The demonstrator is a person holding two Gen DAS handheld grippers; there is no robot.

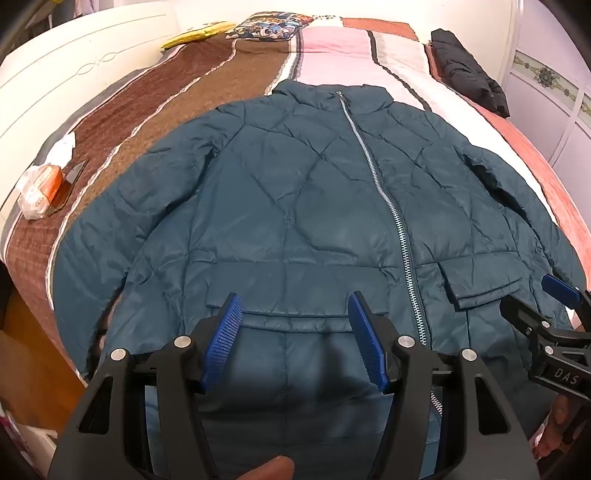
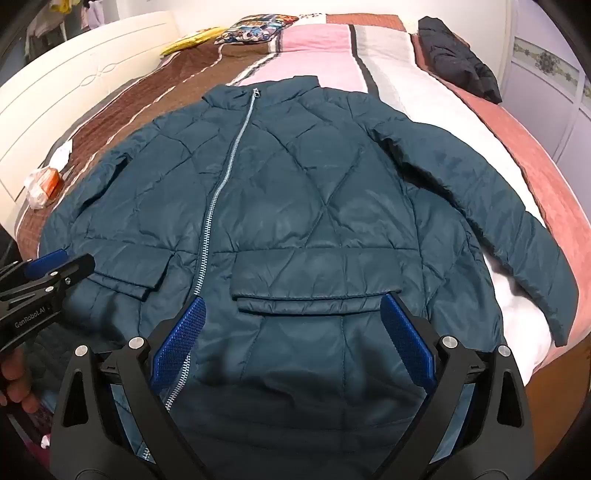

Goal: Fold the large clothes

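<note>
A dark teal quilted jacket lies flat on the bed, front up, zipped, collar far from me, sleeves spread to both sides; it also shows in the right wrist view. My left gripper is open, hovering over the hem area left of the zipper, near the left pocket flap. My right gripper is open over the right pocket flap, right of the zipper. Each gripper appears at the other view's edge: the right gripper and the left gripper. Neither holds anything.
The bed has a striped brown, pink, white and red cover. A folded black garment lies at the far right. A pillow and yellow item are at the far end. An orange packet lies at left.
</note>
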